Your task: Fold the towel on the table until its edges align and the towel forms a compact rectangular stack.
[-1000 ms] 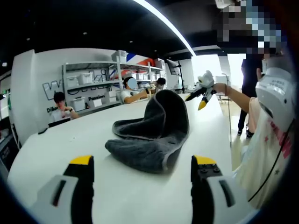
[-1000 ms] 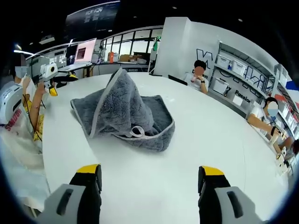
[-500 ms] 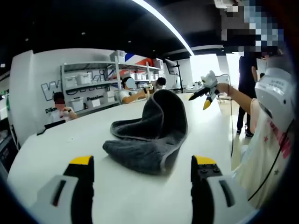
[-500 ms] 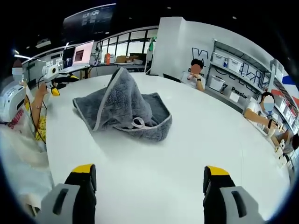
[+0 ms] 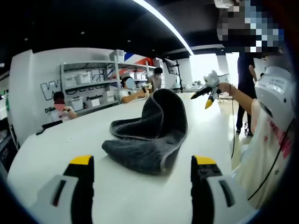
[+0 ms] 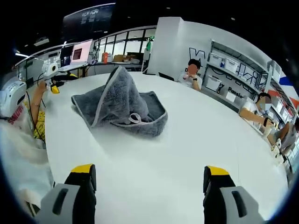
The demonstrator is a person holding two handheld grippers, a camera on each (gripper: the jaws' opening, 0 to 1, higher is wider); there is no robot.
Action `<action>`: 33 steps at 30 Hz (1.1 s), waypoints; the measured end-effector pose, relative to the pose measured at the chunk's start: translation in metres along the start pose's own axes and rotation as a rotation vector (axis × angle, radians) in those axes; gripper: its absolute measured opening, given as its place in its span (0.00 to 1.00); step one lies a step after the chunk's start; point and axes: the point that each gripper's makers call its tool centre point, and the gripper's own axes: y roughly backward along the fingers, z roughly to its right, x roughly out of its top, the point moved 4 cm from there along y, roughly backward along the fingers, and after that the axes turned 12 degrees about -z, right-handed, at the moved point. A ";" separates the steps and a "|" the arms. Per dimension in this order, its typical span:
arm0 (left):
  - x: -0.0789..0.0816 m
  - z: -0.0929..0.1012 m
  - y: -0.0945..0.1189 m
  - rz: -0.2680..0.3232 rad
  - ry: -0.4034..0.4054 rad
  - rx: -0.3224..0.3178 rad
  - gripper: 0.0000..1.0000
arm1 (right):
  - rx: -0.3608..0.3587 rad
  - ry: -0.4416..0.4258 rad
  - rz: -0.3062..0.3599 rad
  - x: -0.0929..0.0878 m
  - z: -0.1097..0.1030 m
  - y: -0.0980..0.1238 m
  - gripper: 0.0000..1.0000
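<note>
Towel first: a grey one, lying in a rumpled heap on the white desk, centre of the left gripper view, with one part standing up in a rounded hood above the rest. In the right gripper view the same towel sits in the upper left of the frame, peaked like a small tent, its pale piped edge running down the near slope and a small hanging loop showing at the front, lower part.

Neither pair of tongs is touching it. The left tongs stand wide apart at the bottom of their view, nothing between them, the towel near but clear of the tips. The right tongs are likewise spread wide and empty, with a broad stretch of bare desk between them and the cloth. The right tongs also appear in the upper right of the left gripper view, raised above the desk; from there I cannot tell how their jaws stand.

Judging by this, folding has not really got going: no edges meet, no flat layers, just a bunch. The step in hand looks like the approach before a first grasp. The next move calls for finding two corners or one clean hem, probably along that piped edge, pinching it, and spreading the cloth flat before any fold can line up.
</note>
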 end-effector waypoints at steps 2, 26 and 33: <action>0.000 0.000 0.000 0.000 0.000 0.000 0.90 | 0.003 0.000 0.004 -0.001 -0.002 0.002 1.00; -0.002 0.001 -0.001 -0.005 -0.004 -0.008 0.90 | 0.001 0.005 0.039 0.000 -0.012 0.018 1.00; -0.005 0.000 0.000 -0.006 0.004 -0.004 0.90 | 0.016 0.035 0.064 0.015 -0.017 0.022 0.99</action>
